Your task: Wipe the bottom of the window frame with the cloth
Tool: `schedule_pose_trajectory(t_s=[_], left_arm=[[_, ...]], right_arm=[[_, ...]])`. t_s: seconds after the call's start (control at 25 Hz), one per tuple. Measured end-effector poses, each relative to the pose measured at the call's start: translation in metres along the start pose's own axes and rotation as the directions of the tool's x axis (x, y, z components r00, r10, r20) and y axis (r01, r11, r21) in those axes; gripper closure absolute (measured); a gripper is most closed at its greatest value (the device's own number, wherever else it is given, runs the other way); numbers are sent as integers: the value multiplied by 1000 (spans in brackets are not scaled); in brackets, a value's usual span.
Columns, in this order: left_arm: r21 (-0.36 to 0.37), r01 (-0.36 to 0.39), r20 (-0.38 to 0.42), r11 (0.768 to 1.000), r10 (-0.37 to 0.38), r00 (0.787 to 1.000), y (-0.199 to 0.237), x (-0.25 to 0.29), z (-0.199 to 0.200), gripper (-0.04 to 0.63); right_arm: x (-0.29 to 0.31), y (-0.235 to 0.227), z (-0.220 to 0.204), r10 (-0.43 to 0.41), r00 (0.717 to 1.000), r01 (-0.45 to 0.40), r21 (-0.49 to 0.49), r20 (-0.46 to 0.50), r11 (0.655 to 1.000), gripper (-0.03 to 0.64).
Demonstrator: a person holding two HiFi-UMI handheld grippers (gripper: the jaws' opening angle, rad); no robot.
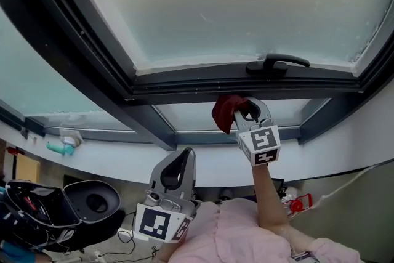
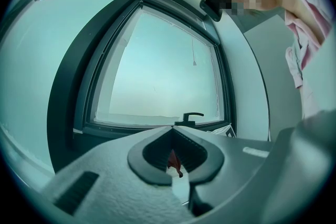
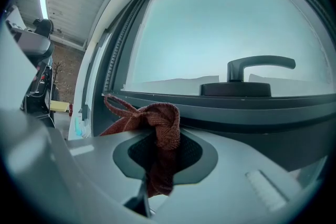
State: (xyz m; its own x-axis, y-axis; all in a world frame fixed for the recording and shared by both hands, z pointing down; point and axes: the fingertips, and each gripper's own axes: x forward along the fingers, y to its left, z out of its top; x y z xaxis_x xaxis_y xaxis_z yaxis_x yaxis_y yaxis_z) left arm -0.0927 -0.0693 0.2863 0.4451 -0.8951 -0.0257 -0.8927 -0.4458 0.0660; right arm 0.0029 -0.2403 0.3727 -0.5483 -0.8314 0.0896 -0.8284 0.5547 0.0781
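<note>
Jaws of the right gripper (image 1: 246, 109) are clamped tight on a dark red woven cloth (image 3: 163, 123), whose bunched end spills toward 9 o'clock of the tips. The cloth sits right at the dark grey bottom rail of the window frame (image 1: 203, 84), with the black lever handle (image 1: 277, 63) at 12 o'clock; whether it touches the rail is unclear. The left gripper (image 1: 184, 156), at 6 o'clock in the head view, has its jaws pressed together on nothing.

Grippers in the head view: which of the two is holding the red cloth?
The right gripper, raised just below the window handle, is shut on the red cloth. The left gripper hangs lower, shut and empty.
</note>
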Motion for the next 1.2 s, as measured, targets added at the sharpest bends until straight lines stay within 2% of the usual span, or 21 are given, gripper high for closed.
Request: schedule_pose_trajectory(t_s=[0.84,1.2], left_arm=[[-15,-16,7,1000,16,1000,-7,1,-4,597],[-23,-1,3,1000,1,1000,-8,5,-6,597]], right_arm=[[-12,-22,-5,-28,1000,28,-30,-8,999,549],[-16,-29,-7,-52,999,51,-38,-12,998,549]])
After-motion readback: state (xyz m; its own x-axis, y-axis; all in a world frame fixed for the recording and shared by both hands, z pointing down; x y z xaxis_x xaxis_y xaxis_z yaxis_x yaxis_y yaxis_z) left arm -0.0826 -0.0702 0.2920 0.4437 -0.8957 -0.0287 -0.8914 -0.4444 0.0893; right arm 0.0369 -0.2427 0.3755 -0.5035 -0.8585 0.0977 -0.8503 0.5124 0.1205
